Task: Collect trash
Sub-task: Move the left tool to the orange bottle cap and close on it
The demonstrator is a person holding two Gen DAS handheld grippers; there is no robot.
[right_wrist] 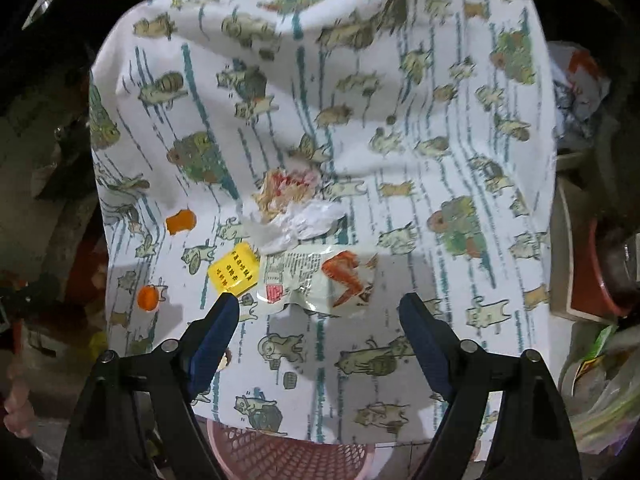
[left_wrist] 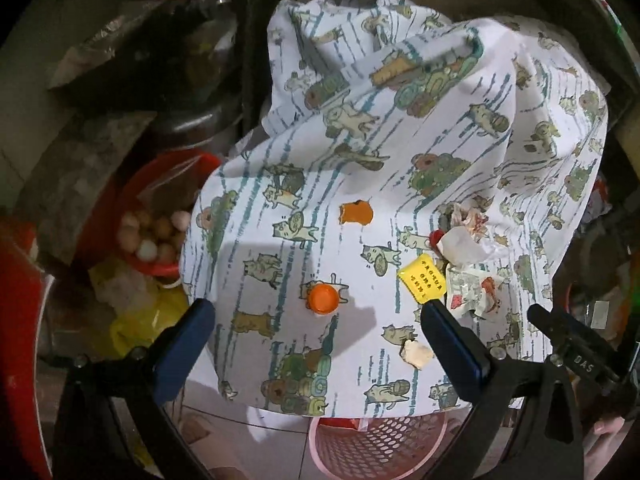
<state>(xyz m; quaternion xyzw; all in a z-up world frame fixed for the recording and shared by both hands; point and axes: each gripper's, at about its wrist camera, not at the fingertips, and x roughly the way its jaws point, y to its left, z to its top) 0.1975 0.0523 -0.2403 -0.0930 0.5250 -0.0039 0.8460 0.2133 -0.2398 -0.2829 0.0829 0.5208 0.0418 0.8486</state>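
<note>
A white cloth (left_wrist: 400, 168) printed with cartoon cats covers a table, and trash lies on it. An orange bottle cap (left_wrist: 324, 298) sits just ahead of my left gripper (left_wrist: 316, 308), which is open and holds nothing. Farther off are an orange peel scrap (left_wrist: 356, 213), a yellow wrapper (left_wrist: 423, 278), crumpled paper (left_wrist: 464, 240) and a small beige scrap (left_wrist: 416, 354). My right gripper (right_wrist: 318, 300) is open just short of a flat snack packet (right_wrist: 320, 276) with a chicken wing picture. Its left fingertip is next to the yellow wrapper (right_wrist: 236, 272). Crumpled paper (right_wrist: 296, 216) lies beyond.
A pink mesh basket (left_wrist: 380, 444) stands under the cloth's near edge, also seen as the basket (right_wrist: 292, 456). A red bowl of eggs (left_wrist: 152, 236), a yellow bag (left_wrist: 132, 312) and a metal pot (left_wrist: 200, 60) crowd the left. Plastic bags (right_wrist: 600, 380) sit on the right.
</note>
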